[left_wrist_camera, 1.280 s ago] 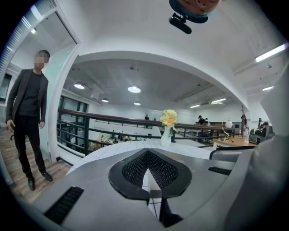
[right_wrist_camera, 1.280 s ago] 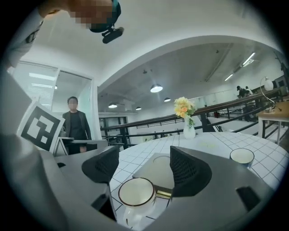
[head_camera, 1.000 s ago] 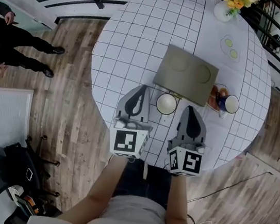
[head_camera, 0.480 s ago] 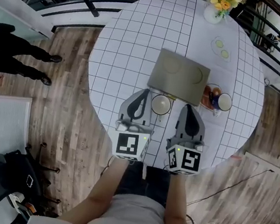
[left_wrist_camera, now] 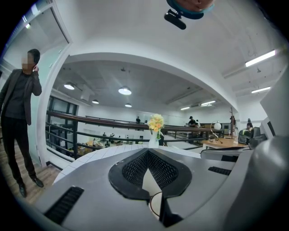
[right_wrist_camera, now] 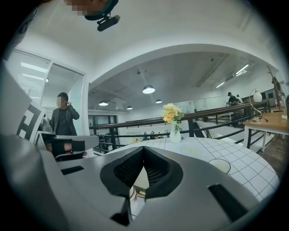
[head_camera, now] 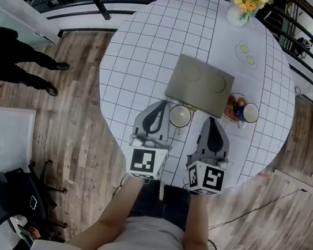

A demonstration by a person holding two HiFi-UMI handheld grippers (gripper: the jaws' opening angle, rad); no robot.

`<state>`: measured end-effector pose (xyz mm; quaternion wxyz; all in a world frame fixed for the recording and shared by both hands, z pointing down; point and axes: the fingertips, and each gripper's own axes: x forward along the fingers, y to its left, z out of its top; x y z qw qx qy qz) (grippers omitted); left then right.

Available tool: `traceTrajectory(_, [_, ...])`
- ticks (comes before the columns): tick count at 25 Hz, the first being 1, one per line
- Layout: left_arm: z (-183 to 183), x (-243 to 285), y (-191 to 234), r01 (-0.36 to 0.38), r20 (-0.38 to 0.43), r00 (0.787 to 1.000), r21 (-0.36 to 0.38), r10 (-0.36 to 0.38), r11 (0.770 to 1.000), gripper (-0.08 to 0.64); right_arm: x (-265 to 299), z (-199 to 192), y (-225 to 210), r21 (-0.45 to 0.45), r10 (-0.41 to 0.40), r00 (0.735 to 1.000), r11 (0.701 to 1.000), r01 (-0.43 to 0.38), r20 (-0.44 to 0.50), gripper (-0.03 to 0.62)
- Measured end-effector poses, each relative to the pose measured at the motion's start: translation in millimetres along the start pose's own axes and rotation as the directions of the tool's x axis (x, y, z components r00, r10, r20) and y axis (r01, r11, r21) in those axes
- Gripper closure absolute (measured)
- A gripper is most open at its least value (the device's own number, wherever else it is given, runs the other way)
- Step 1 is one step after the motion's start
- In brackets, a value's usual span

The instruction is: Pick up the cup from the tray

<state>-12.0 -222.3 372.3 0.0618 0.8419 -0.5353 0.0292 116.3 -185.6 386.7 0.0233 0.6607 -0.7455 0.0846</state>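
Grippers sit at the near edge of the surface. The left gripper and right gripper are both closed tip to tip, with nothing between the jaws of either. White cup stands between them on the surface, just beside the near edge of the tray, not on it and not held. Compared with a second ago, cup, tray and grippers keep the same relation; only the framing shifted. Judgement: no grasp in progress. This fits a cup already taken off the tray, or one awaiting pickup. Second cup stands right of the tray, vase at the far edge.
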Motion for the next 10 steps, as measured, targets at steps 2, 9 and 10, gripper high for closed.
traceTrajectory(2, [1.0,-0.3,0.9,0.0,0.001,1.0,0.008,0.0,1.0,0.554,-0.6,0.7,0.0,-0.004,0.0,1.0,1.0,0.0,0.002,0.584])
traceTrajectory(9, [-0.4,0.1,0.9,0.013,-0.015,1.0,0.047,-0.013,0.999,0.555,-0.2,3.8,0.0,-0.014,0.001,1.0,1.0,0.0,0.01,0.584])
traceTrajectory(10, [-1.8,-0.1,0.7,0.017,-0.023,1.0,0.057,-0.016,0.998,0.554,0.1,3.9,0.1,-0.014,0.001,1.0,1.0,-0.001,0.01,0.584])
